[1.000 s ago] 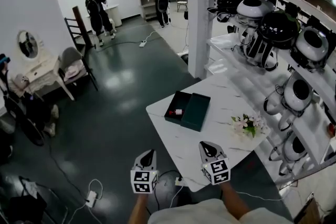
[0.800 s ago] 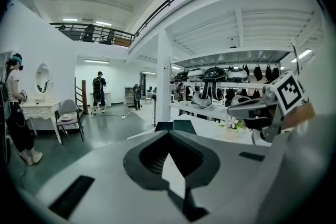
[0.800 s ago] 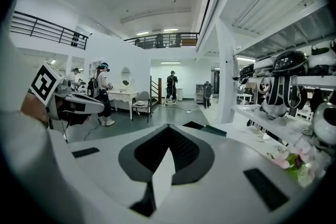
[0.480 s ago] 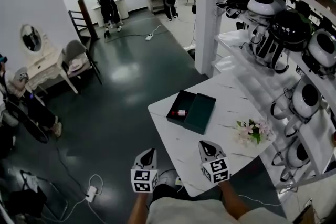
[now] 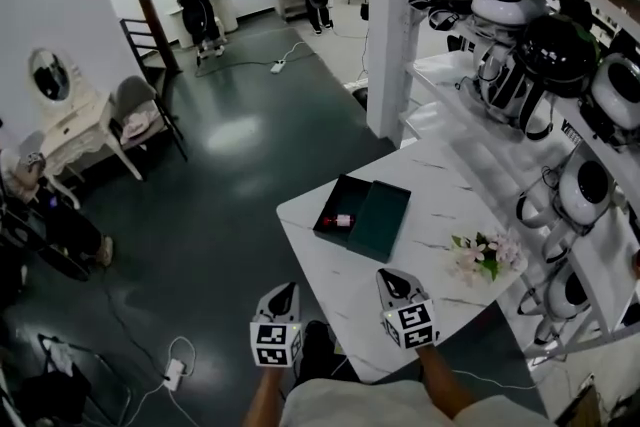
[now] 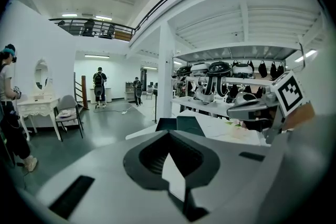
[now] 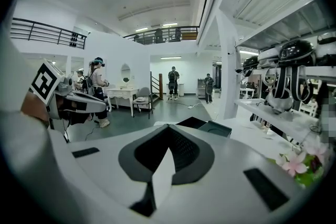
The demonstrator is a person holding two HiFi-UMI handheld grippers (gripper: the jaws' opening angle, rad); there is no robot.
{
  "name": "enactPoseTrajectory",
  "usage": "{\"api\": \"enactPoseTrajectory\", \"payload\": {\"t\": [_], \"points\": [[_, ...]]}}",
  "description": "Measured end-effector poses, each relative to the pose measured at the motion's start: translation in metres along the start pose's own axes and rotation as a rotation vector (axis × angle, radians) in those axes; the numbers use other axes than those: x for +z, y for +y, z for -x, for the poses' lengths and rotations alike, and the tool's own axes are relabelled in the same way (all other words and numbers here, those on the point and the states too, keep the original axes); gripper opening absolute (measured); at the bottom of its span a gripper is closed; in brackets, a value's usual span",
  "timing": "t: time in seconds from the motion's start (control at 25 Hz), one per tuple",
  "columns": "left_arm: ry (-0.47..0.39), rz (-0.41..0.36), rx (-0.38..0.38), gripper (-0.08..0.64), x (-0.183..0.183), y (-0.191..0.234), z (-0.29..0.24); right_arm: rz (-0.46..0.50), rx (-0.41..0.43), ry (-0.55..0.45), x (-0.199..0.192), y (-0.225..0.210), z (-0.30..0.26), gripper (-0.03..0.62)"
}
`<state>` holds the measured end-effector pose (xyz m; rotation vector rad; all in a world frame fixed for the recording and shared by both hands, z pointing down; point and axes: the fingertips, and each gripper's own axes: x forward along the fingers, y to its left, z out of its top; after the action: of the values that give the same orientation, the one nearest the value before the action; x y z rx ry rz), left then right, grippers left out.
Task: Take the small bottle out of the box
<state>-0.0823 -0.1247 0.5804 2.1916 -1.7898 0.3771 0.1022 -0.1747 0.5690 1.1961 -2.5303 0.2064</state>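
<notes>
A dark green box [image 5: 338,205] lies open on the white marble table [image 5: 440,205], its lid [image 5: 382,215] flat beside it on the right. The small bottle [image 5: 341,219], white with a red end, lies inside the box. My left gripper [image 5: 283,293] hovers off the table's near-left edge, above the floor. Beside it, my right gripper [image 5: 393,280] is over the table's near edge. Both are shut and empty, well short of the box. The left gripper view has the box [image 6: 178,124] ahead; in the right gripper view the box [image 7: 205,126] lies beyond the closed jaws.
A small bunch of flowers [image 5: 480,253] lies on the table right of the box. Shelves with round helmet-like devices [image 5: 540,65] run along the right. A white pillar [image 5: 388,25] stands behind the table. Cables and a power strip [image 5: 172,375] lie on the dark floor at left.
The head view has shifted a little and the table sits slightly lower in it. Both grippers stay shut, side by side, at the bottom of the view.
</notes>
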Motion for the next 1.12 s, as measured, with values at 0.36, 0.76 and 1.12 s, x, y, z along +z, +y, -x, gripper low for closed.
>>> {"api": "enactPoseTrajectory", "payload": {"t": [0.36,0.76,1.12], "points": [[0.026,-0.023,-0.078,0.018,0.009,0.019,-0.064,-0.011,-0.044,0.038,0.001,-0.018,-0.046,0.020],[0.069,-0.021,-0.167,0.018,0.018,0.056,-0.131,-0.018,-0.074,0.102,0.007,-0.024,-0.114,0.020],[0.111,0.000,-0.220,0.018,0.007,0.080,-0.173,-0.020,-0.077,0.183,-0.011,-0.019,-0.160,0.020]]}}
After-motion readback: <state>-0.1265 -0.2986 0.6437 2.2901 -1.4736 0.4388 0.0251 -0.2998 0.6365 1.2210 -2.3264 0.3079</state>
